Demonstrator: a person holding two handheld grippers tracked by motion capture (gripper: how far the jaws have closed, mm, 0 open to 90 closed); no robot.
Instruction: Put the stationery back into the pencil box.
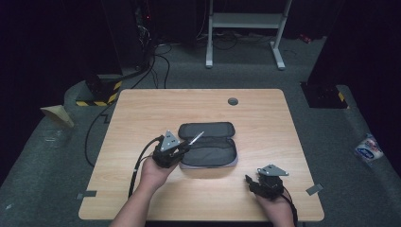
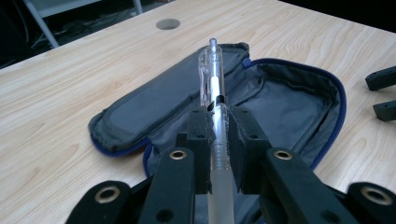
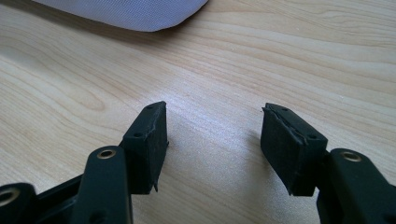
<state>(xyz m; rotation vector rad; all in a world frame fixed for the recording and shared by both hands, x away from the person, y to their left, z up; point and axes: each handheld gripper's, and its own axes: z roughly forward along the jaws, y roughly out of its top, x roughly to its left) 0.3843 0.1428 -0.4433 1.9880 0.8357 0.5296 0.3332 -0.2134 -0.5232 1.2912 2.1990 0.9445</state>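
A grey pencil case (image 1: 208, 144) with blue piping lies unzipped and spread flat in the middle of the wooden table (image 1: 142, 109). My left gripper (image 1: 182, 147) hovers at the case's near left corner, shut on a clear plastic pen (image 1: 195, 139). In the left gripper view the pen (image 2: 212, 74) sticks out past the pads (image 2: 198, 140) and points over the open case (image 2: 280, 102). My right gripper (image 1: 250, 182) rests low near the table's front right, open, with bare wood between its pads (image 3: 149, 144). The case's grey edge (image 3: 135, 11) lies beyond them.
A round cable hole (image 1: 232, 101) sits near the table's far edge. Behind the table stand a white frame (image 1: 246, 28) and cables on the grey floor. The right gripper's fingers (image 2: 384, 93) show at the right edge of the left gripper view.
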